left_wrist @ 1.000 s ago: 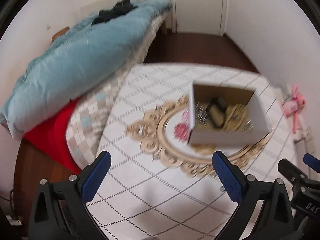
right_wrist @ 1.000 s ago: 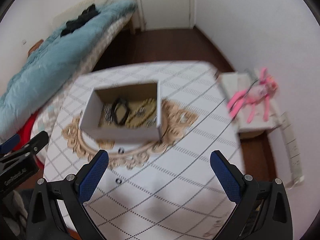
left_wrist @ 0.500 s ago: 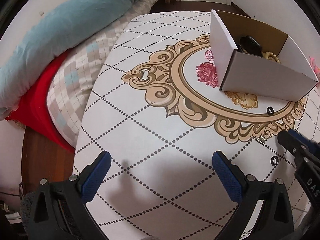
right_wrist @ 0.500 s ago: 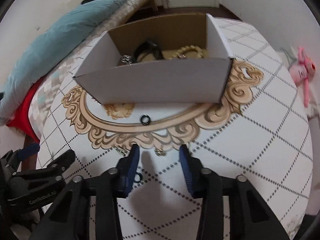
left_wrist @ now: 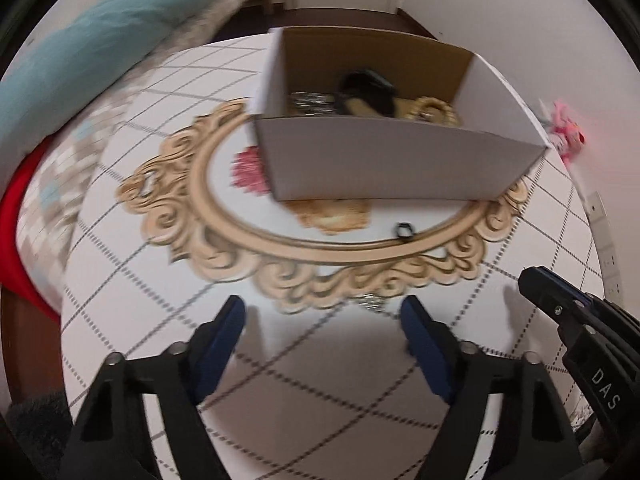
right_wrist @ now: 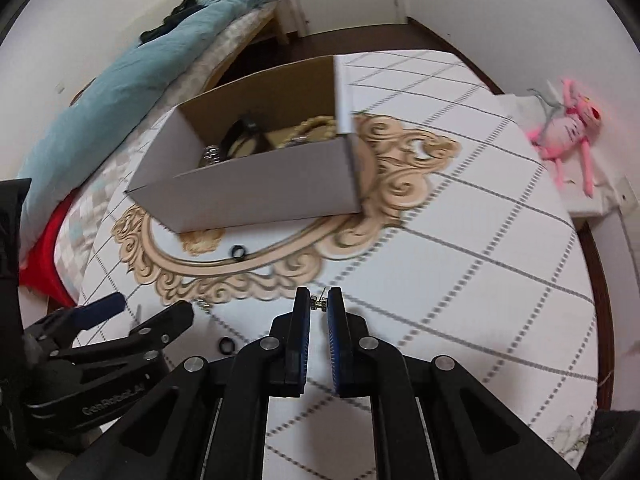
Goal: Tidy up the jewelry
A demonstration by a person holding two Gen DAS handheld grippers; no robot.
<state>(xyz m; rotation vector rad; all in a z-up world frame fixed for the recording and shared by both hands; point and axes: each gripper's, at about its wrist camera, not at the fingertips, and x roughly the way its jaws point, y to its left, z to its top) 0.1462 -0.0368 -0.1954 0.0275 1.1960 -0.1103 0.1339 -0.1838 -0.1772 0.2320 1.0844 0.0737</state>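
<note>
A white cardboard box [left_wrist: 400, 164] [right_wrist: 256, 196] holding a black band, silver pieces and gold beads stands on the patterned tablecloth. My right gripper [right_wrist: 319, 304] is shut on a small silver earring [right_wrist: 319, 302], lifted just above the cloth. My left gripper [left_wrist: 322, 318] is open, low over the cloth, with a small silver piece [left_wrist: 372, 302] between its fingertips. One black ring [left_wrist: 403, 230] [right_wrist: 237, 253] lies in front of the box. A second black ring [right_wrist: 226, 346] lies by my right gripper's left finger.
The round table [right_wrist: 460, 280] has a gold scroll print. A bed with a blue quilt [right_wrist: 120, 92] and a red sheet is at the left. A pink plush toy [right_wrist: 568, 124] lies on a white stand at the right.
My right gripper has closed on the small silver earring and raised it off the cloth. My left gripper has moved forward toward the box and narrowed around the silver piece.
</note>
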